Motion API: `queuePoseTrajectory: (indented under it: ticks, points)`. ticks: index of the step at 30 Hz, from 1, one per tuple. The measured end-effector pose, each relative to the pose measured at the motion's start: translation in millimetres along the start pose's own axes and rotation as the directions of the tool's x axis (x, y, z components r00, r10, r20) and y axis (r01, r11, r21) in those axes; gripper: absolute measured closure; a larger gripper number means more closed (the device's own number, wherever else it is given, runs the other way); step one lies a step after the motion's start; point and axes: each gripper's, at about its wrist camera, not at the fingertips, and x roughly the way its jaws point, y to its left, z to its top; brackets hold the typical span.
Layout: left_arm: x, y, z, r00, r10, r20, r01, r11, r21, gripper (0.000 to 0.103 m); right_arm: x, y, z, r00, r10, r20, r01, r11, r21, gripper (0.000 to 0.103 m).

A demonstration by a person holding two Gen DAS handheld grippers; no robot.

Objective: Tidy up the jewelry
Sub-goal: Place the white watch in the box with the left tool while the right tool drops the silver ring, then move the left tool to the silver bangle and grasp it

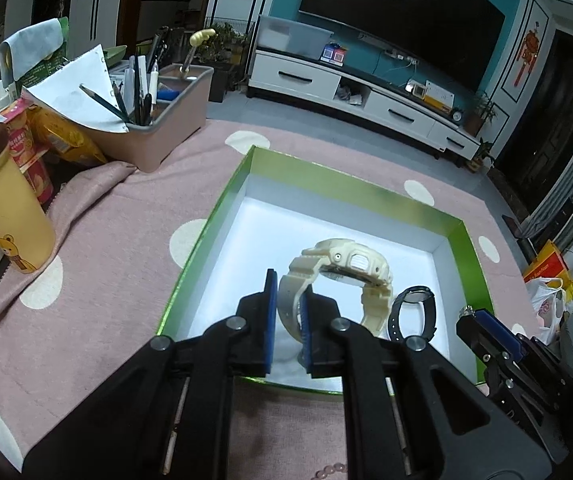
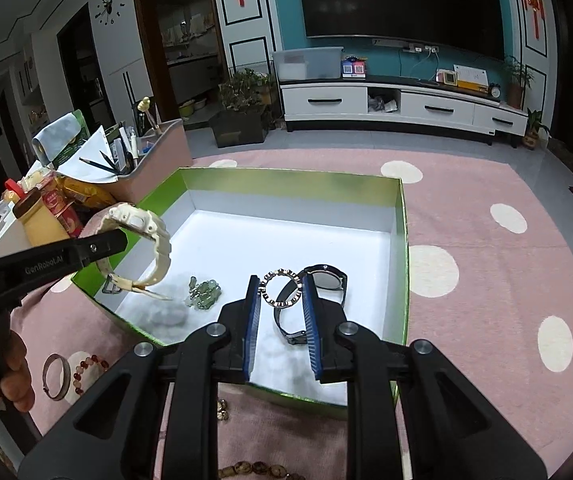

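The left gripper [image 1: 288, 320] was clamped on the strap of a cream watch [image 1: 342, 272], its blue fingers [image 1: 271, 320] pressing the band from both sides. The watch hung above the near-left corner of the green-rimmed box [image 1: 474, 264], clear of the white floor, its case on the far side of the fingers and its buckle end drooping toward the box floor. Its loop lay roughly along the line the fingers pointed.

The right gripper [image 2: 280, 320] stood over the near-right part of the box with a narrow gap between its fingers. A metal-link bracelet [image 2: 280, 288] sat up between the fingertips; whether the pads were pressing it could not be made out. Just behind lay a black watch [image 2: 318, 300] on the box floor, and to the left, between the two grippers, a green bead bracelet [image 2: 204, 294].

The drop looked to hinge on one thing: the cream watch hung left of the beads, over bare floor, so it could probably go straight down. More bracelets waited on the pink spotted tabletop [image 2: 466, 240], near the box's front edge.
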Motion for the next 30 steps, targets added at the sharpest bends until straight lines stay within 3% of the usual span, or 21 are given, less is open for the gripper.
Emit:
queuePoseTrajectory:
  ticks: [2, 6, 9, 15, 18, 23, 30]
  points:
    - [1, -4, -1, 1.000, 0.000, 0.000, 0.000, 1.000, 0.011, 0.085, 1, -4, -1, 1.000, -0.006, -0.004, 0.006, 1.000, 0.013, 0.081]
    - [-7, -11, -4, 1.000, 0.012, 0.028, -0.013, 0.999, 0.040, 0.081, -3, -11, 0, 1.000, -0.013, 0.006, 0.013, 0.999, 0.047, 0.064]
    - [-16, -14, -4, 0.998, 0.020, 0.051, -0.022, 0.998, 0.055, 0.076, -12, -13, 1, 1.000, -0.010, 0.025, 0.009, 0.998, 0.056, 0.063]
    - [-32, -19, -5, 0.997, 0.014, 0.078, -0.020, 0.997, 0.074, 0.051, -26, -11, 1, 0.999, -0.010, 0.044, 0.008, 0.999, 0.050, 0.060]
    - [-41, -20, -5, 0.996, 0.014, 0.092, -0.021, 0.997, 0.079, 0.036, -36, -8, 0, 0.997, -0.024, 0.072, 0.021, 0.999, 0.039, 0.045]
    - [-55, -20, -7, 0.993, 0.020, 0.115, -0.030, 0.996, 0.088, 0.017, -54, -4, -1, 0.994, -0.029, 0.106, 0.026, 0.999, 0.028, 0.035]
    - [-72, -17, -13, 0.991, 0.038, 0.130, -0.051, 0.994, 0.099, 0.008, -74, -2, -9, 0.991, -0.029, 0.129, 0.026, 0.999, 0.025, 0.024]
